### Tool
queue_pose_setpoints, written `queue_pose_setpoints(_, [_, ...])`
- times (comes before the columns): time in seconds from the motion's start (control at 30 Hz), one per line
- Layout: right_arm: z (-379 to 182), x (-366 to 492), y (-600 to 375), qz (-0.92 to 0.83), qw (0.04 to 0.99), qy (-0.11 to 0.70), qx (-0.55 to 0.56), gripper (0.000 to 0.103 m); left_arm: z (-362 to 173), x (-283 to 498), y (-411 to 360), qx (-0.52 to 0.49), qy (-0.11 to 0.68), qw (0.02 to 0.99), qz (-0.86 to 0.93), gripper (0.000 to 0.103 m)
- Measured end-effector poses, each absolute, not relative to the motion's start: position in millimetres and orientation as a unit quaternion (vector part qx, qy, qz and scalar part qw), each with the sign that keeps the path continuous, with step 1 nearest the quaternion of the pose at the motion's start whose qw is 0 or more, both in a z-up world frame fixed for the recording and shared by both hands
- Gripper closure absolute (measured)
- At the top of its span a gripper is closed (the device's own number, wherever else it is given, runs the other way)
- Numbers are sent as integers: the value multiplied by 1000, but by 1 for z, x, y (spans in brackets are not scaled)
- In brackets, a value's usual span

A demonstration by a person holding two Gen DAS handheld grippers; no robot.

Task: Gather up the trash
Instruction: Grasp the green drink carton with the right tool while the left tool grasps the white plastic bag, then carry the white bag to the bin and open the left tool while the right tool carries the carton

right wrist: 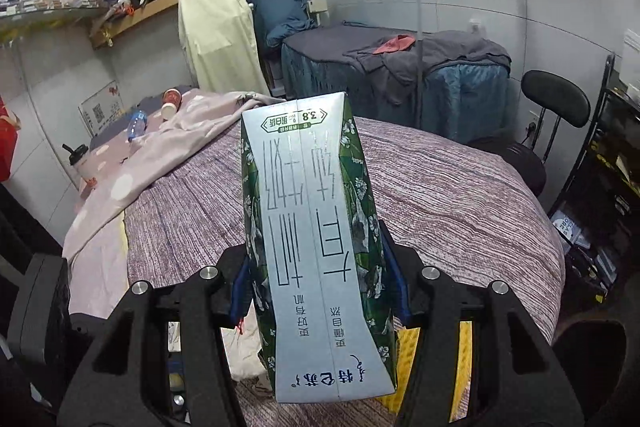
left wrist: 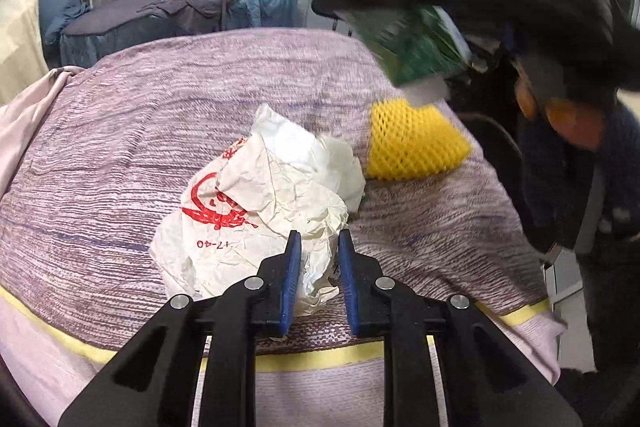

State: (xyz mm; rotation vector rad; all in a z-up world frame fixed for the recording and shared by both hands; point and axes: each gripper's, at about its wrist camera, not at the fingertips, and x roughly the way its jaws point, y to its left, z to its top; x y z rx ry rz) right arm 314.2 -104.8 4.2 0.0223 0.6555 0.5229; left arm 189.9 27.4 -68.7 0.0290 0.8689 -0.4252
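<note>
Right gripper (right wrist: 320, 291) raised, clamping carton (right wrist: 312, 247); left gripper (left wrist: 318, 247) angled down, pinching wrapper (left wrist: 256, 211).

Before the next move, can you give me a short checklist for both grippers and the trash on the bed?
1. Right gripper holds the milk carton from both sides: ok.
2. Carton lifted off the bed cover: ok.
3. Left gripper closed on the crumpled paper bag: ok, the pads pinch its near edge.
4. Grip on the bag strong enough to lift: cannot tell.
5. Yellow foam net collected: not ok, it lies on the cover.
6. Trash bin in view: not ok, none visible.
</note>
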Motion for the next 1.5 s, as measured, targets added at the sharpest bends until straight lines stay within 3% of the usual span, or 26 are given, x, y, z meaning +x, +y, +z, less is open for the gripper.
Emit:
queue_pose_setpoints(0.07, [8,301,-119,250,917,309,25,49,-64,185,30,5,410,890,-201,89])
queue_pose_setpoints(0.73, [2,193,-246,181,939,272,109,49,16,139,29,-60,314,928,-191,94])
queue_pose_setpoints(1.5, [-72,128,-396,10,930,310,196,49,42,132,-150,-2,293,887,-356,94])
